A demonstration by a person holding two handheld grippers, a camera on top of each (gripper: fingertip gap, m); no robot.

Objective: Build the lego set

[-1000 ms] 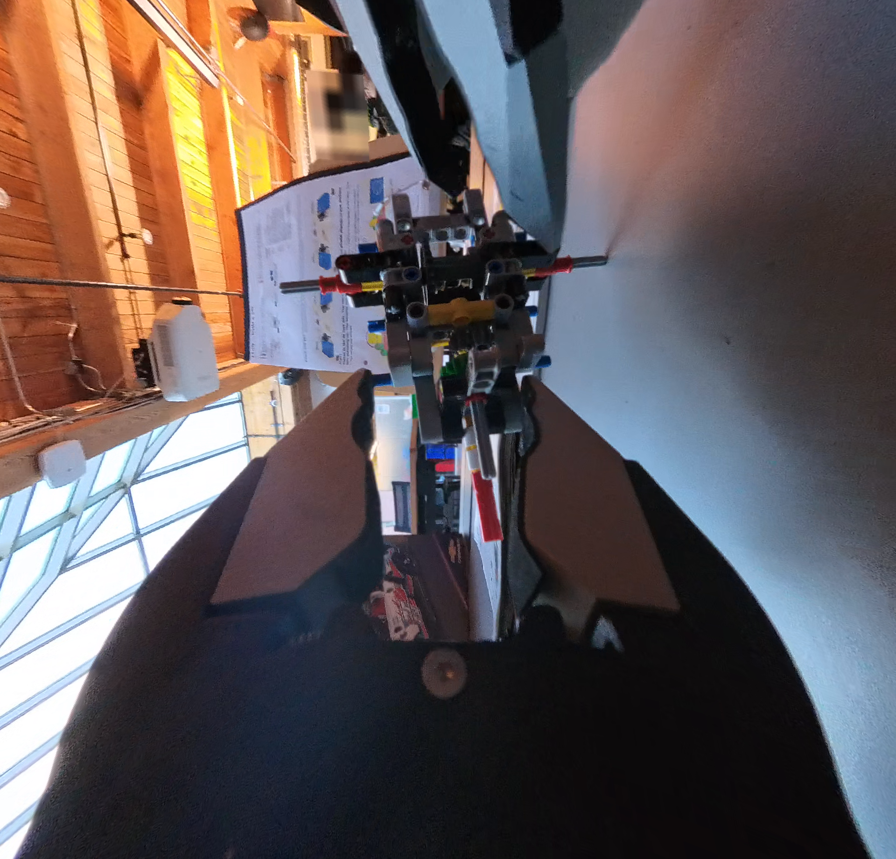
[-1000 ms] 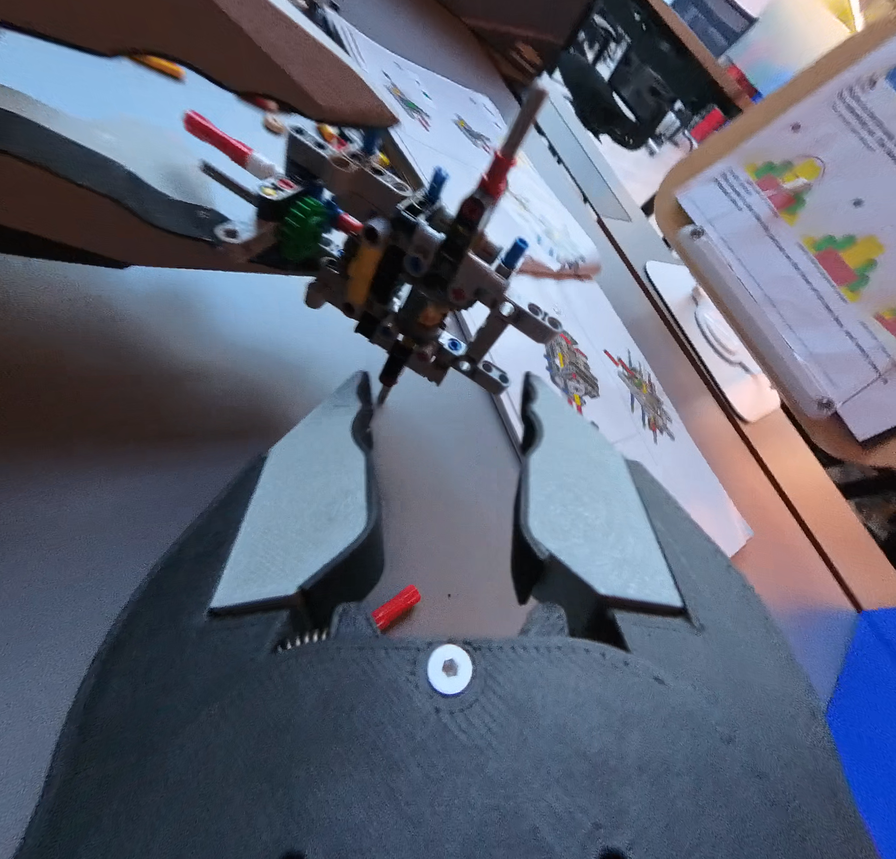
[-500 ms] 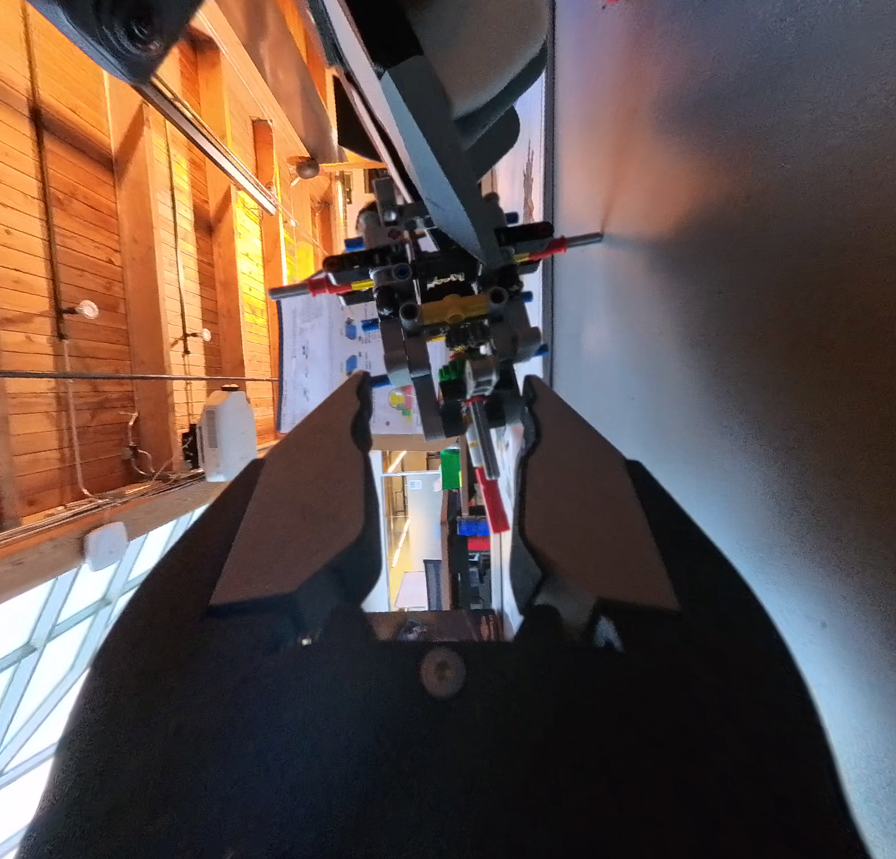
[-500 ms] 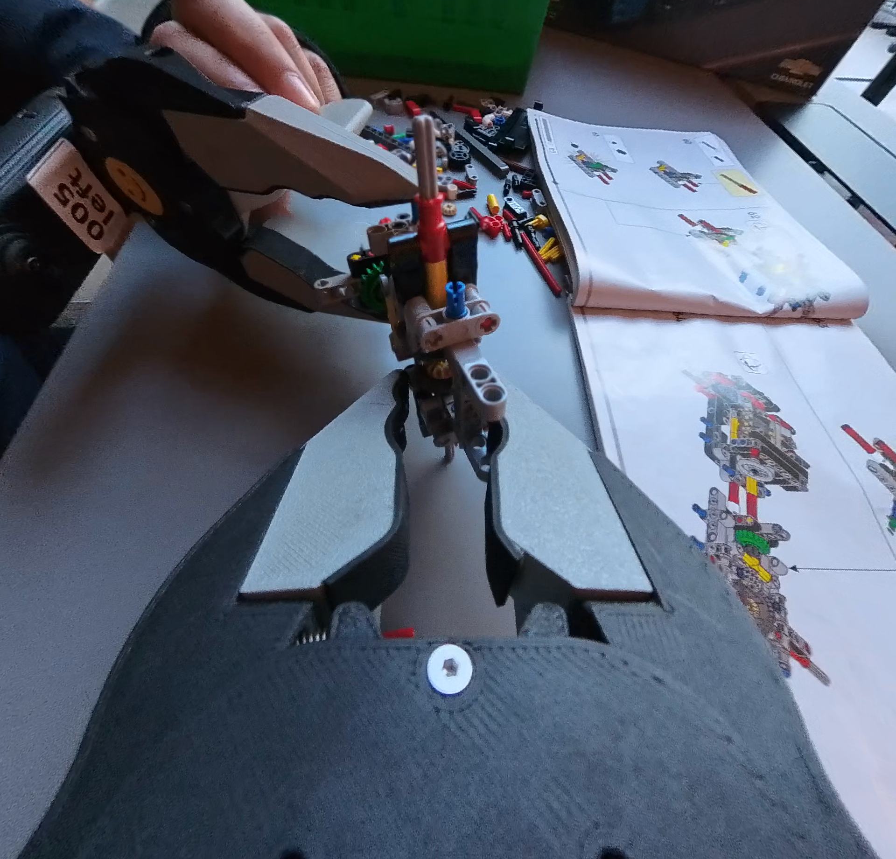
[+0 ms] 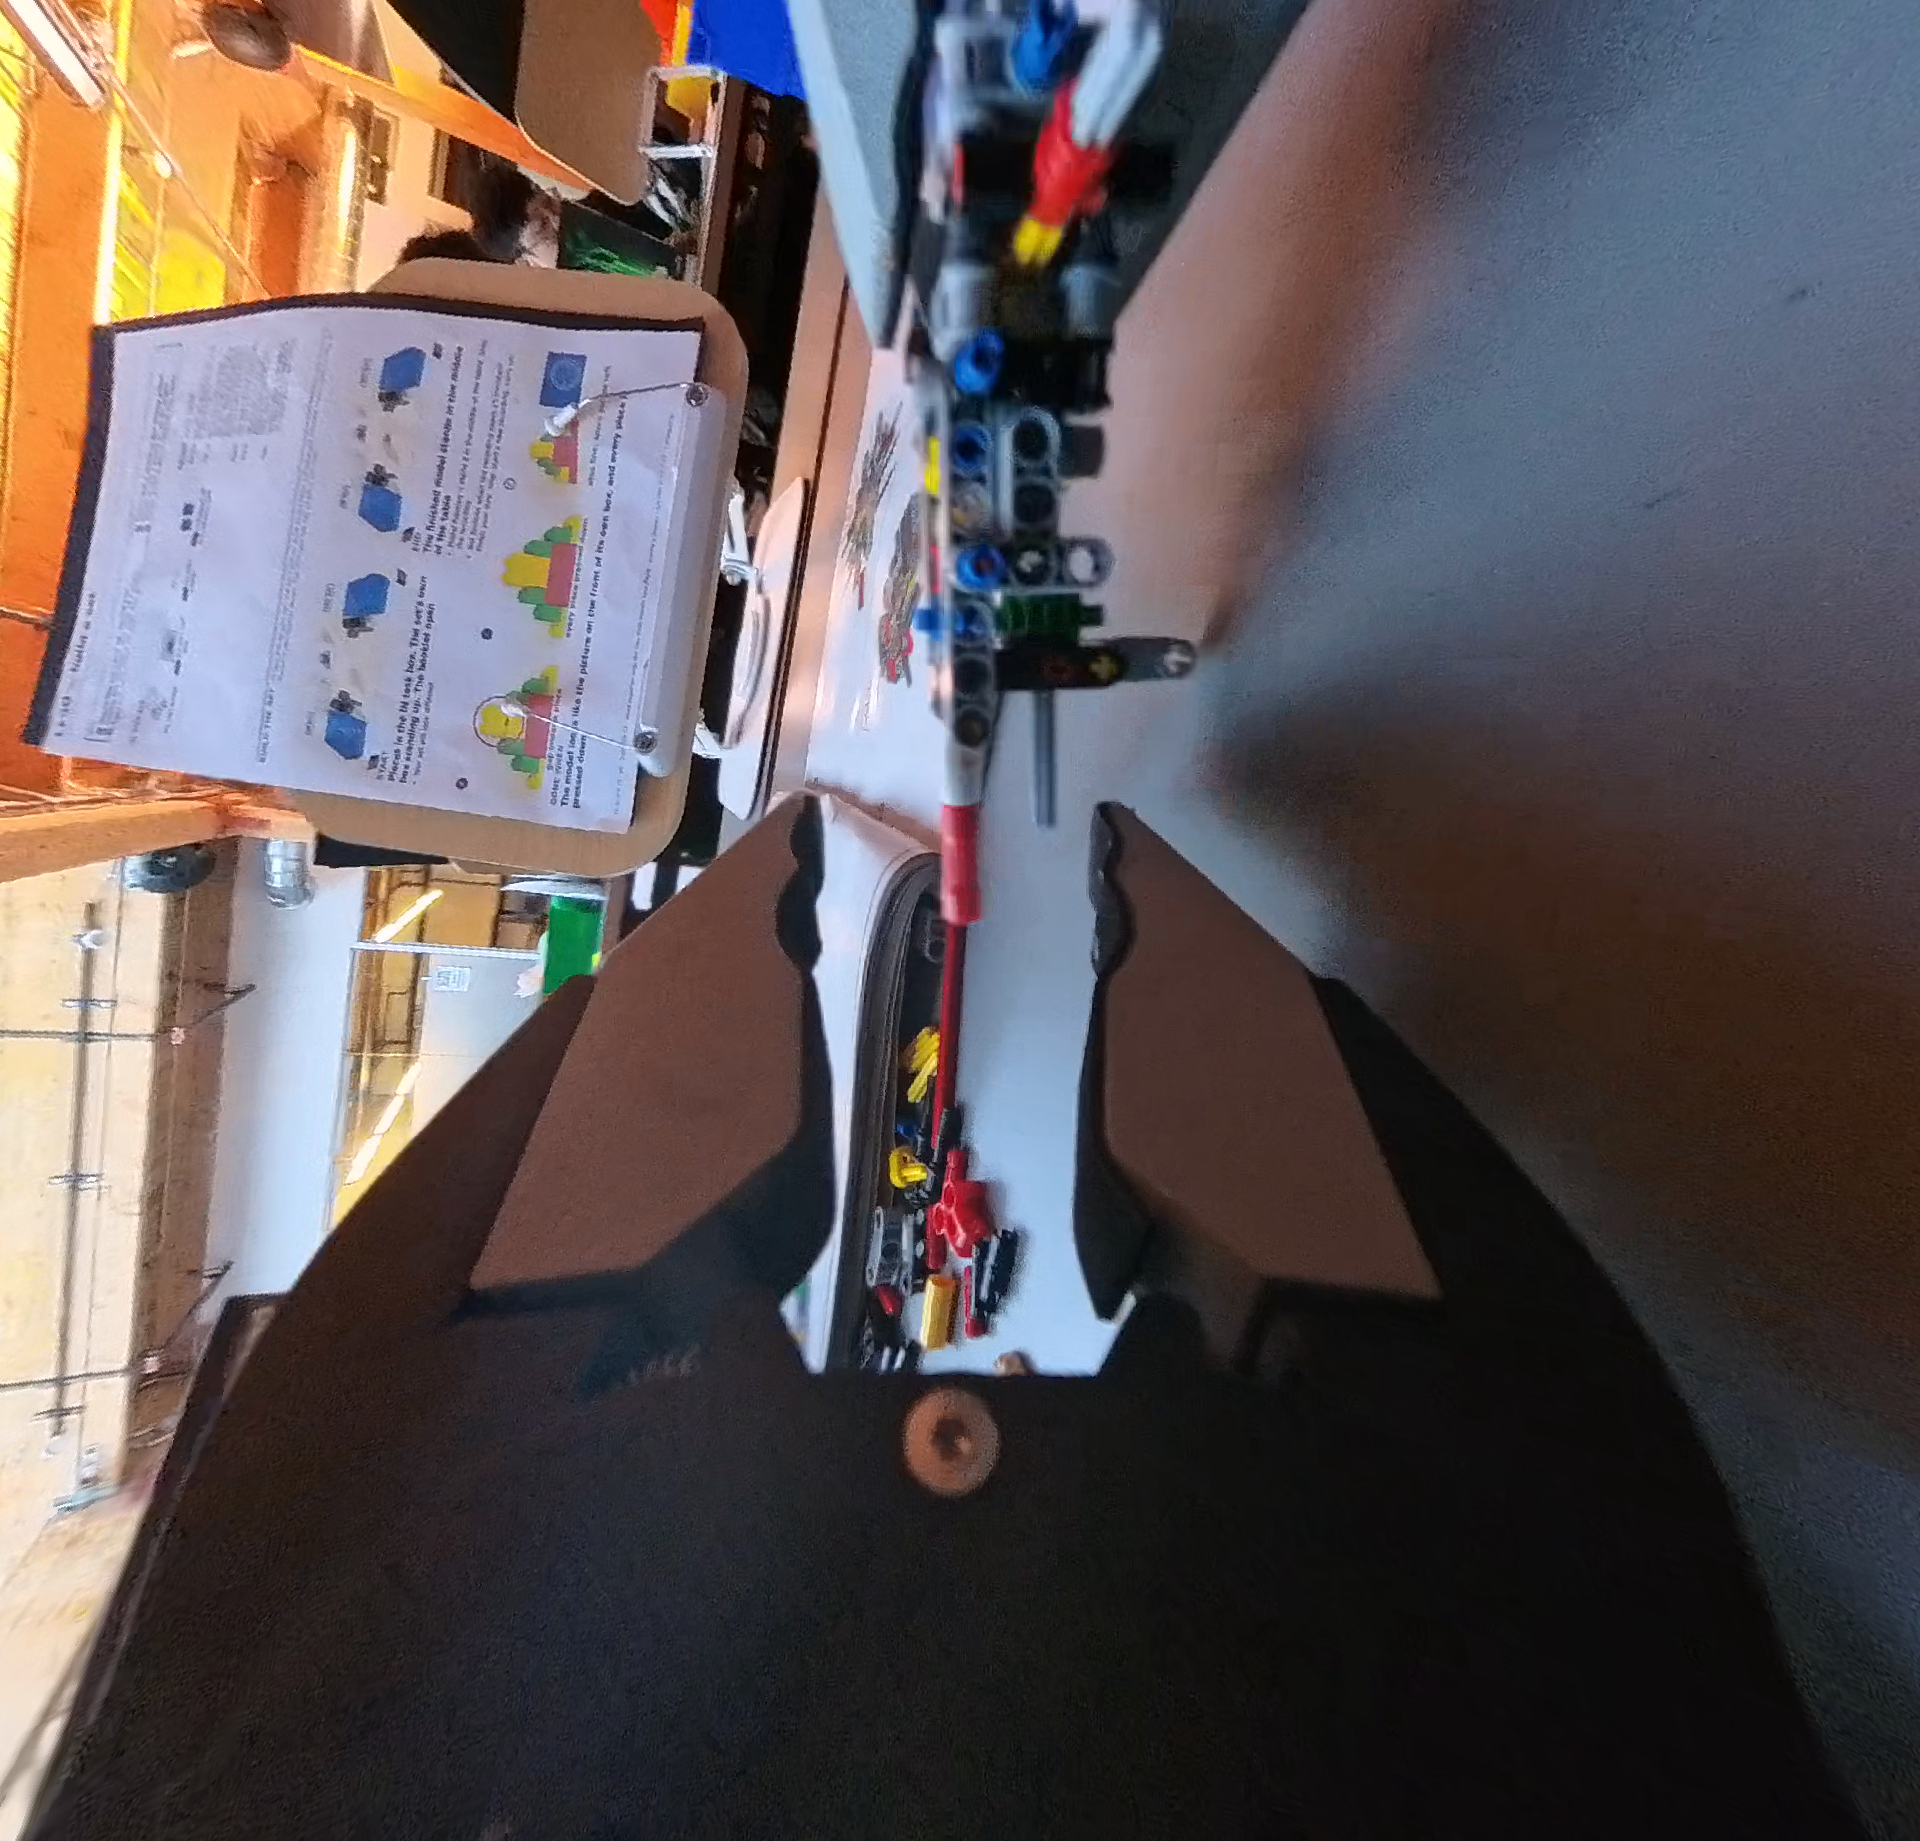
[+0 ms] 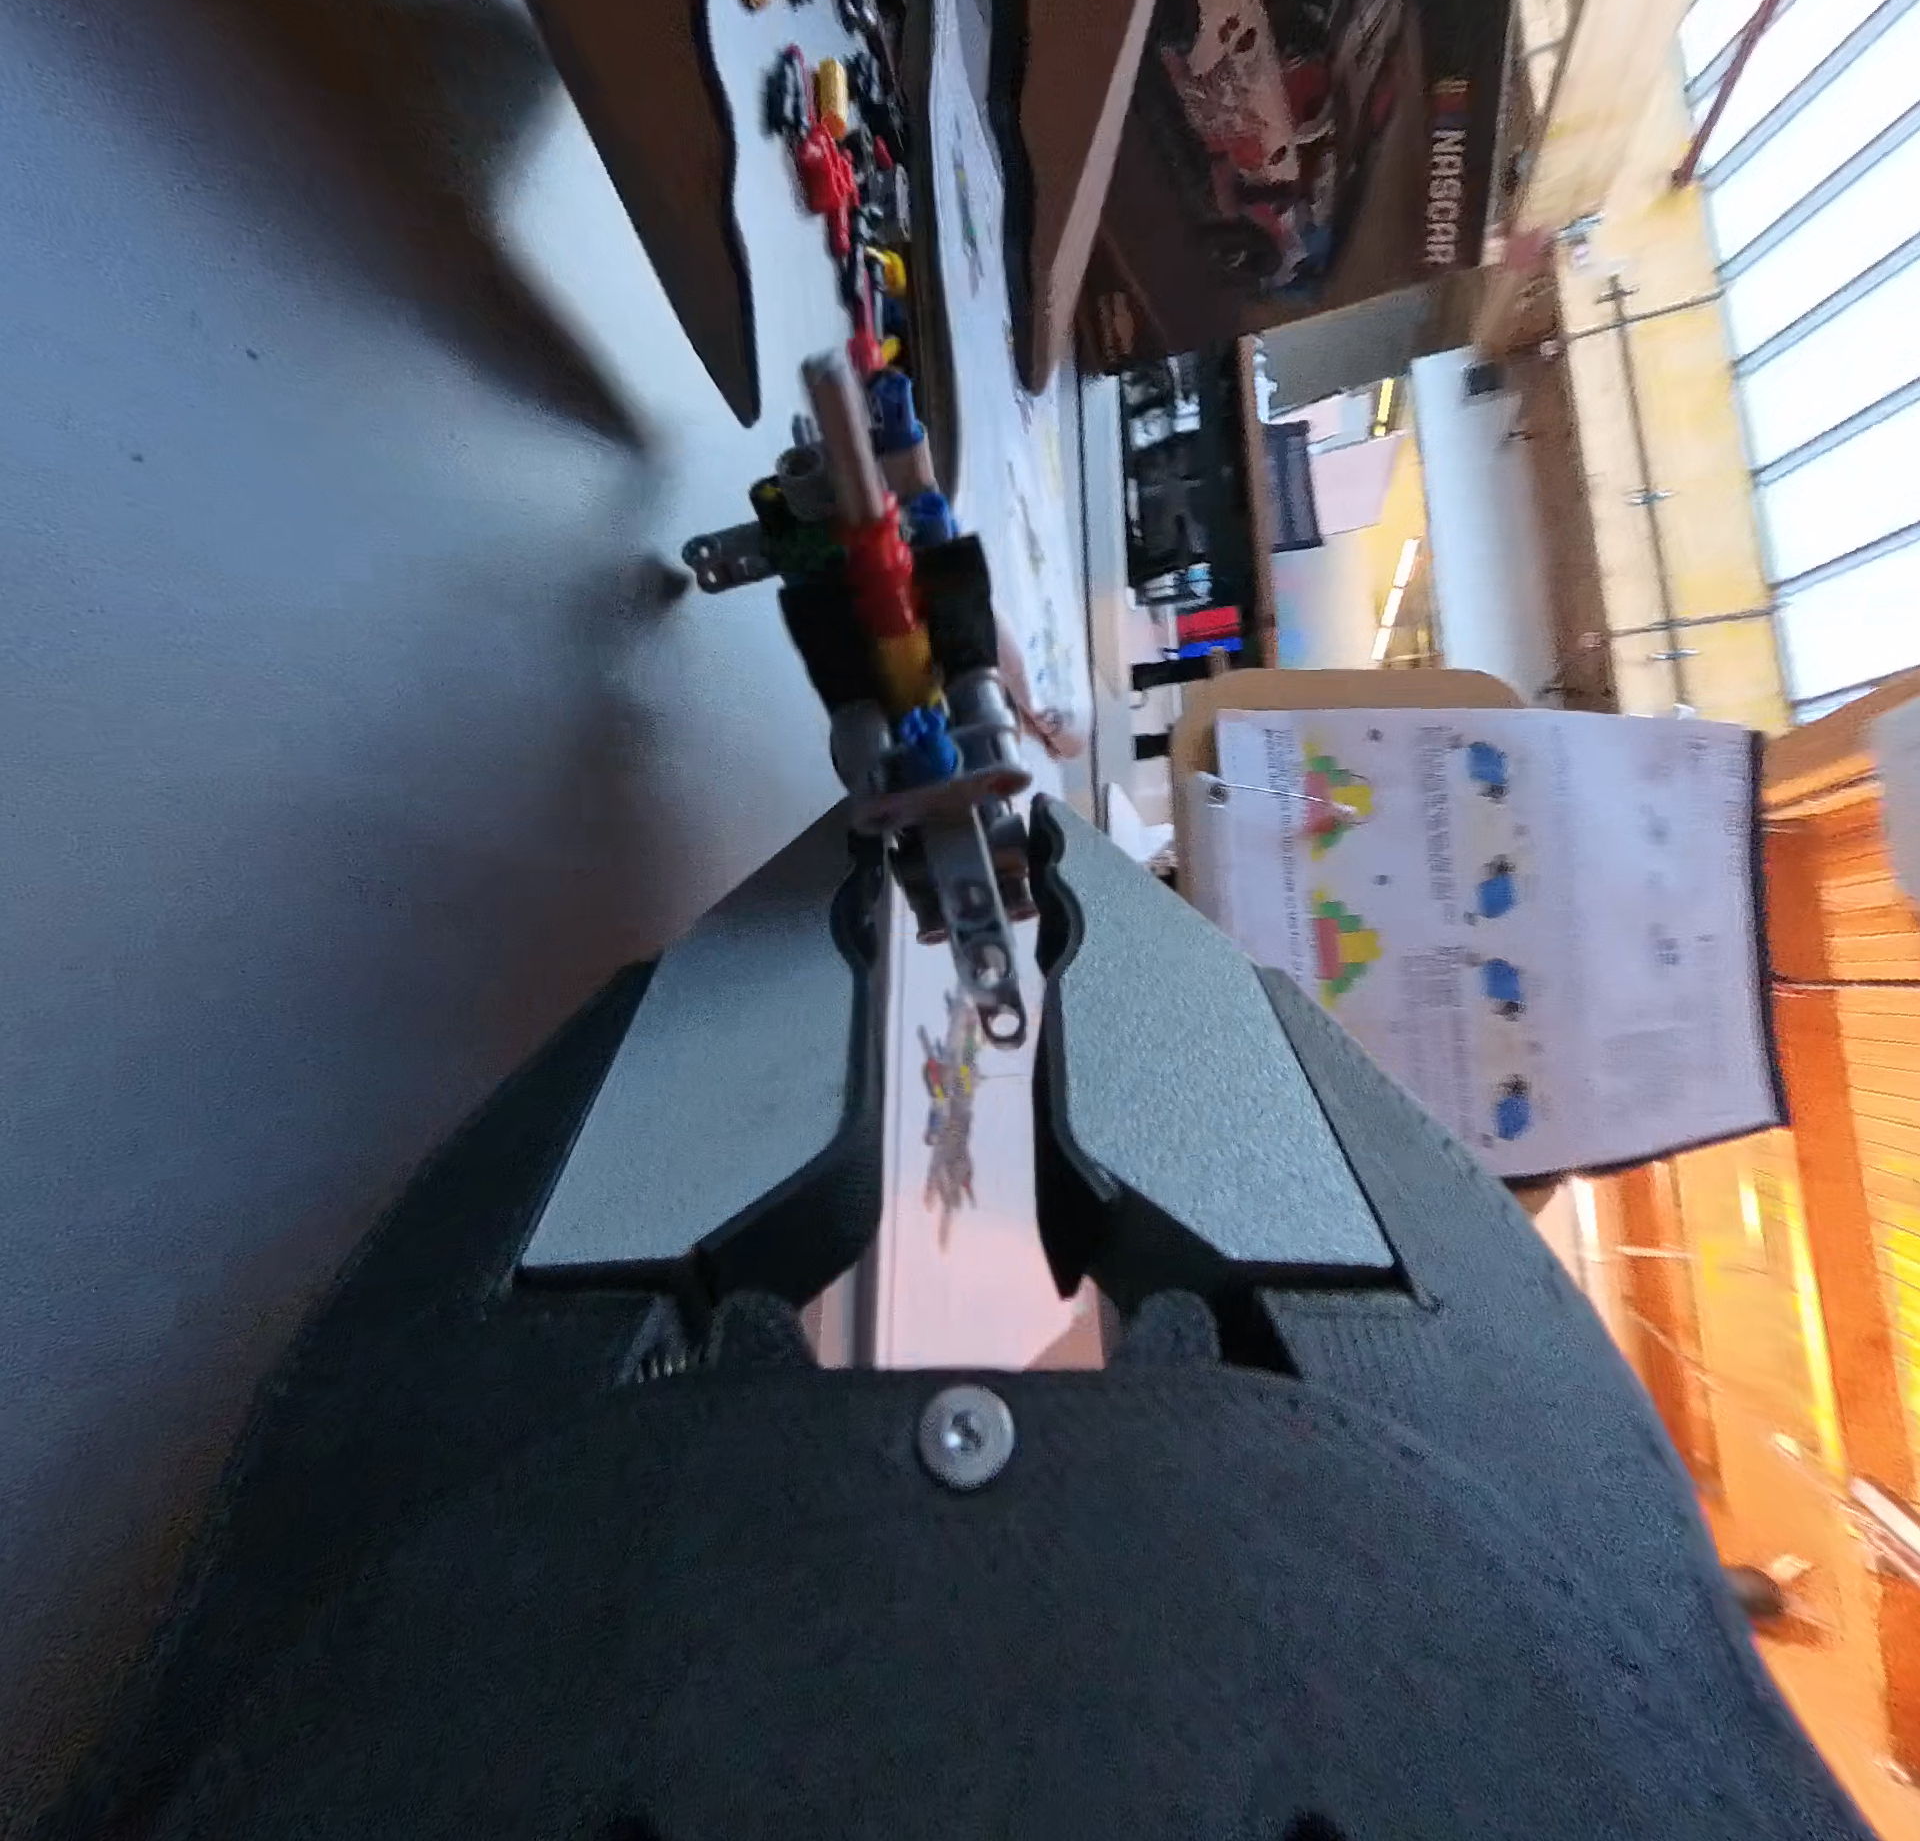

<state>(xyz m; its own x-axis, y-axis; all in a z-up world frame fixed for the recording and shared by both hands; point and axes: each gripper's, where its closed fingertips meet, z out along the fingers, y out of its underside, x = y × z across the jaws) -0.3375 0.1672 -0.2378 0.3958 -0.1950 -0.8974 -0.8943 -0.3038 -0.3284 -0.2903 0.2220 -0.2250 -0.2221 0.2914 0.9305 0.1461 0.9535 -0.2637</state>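
Note:
A small model (image 6: 883,628) built of grey, black, red, yellow and blue technical bricks hangs just above the grey table (image 6: 260,648). My right gripper (image 6: 956,887) is shut on the model's grey end beam, with both dark pads against it. The model also shows in the left wrist view (image 5: 1018,503), blurred at its far end. My left gripper (image 5: 951,856) is open. The model's red axle end (image 5: 961,866) reaches between its brown fingertips (image 5: 800,856), with clear gaps on both sides. In the right wrist view the left gripper's brown fingers (image 6: 665,129) sit beyond the model.
A pile of loose small parts (image 5: 935,1230) lies on the table by an open instruction booklet (image 5: 883,544). A board holding a printed sheet (image 5: 395,565) stands at the table's side and shows too in the right wrist view (image 6: 1486,939). A dark product box (image 6: 1299,108) stands behind. One gripper's finger ends stand about 8 centimeters off the other's.
My right gripper closed on the model's grey end. My left gripper, which held the model before, let go and drew back, so only the red axle end lies between its fingers. Both views turned.

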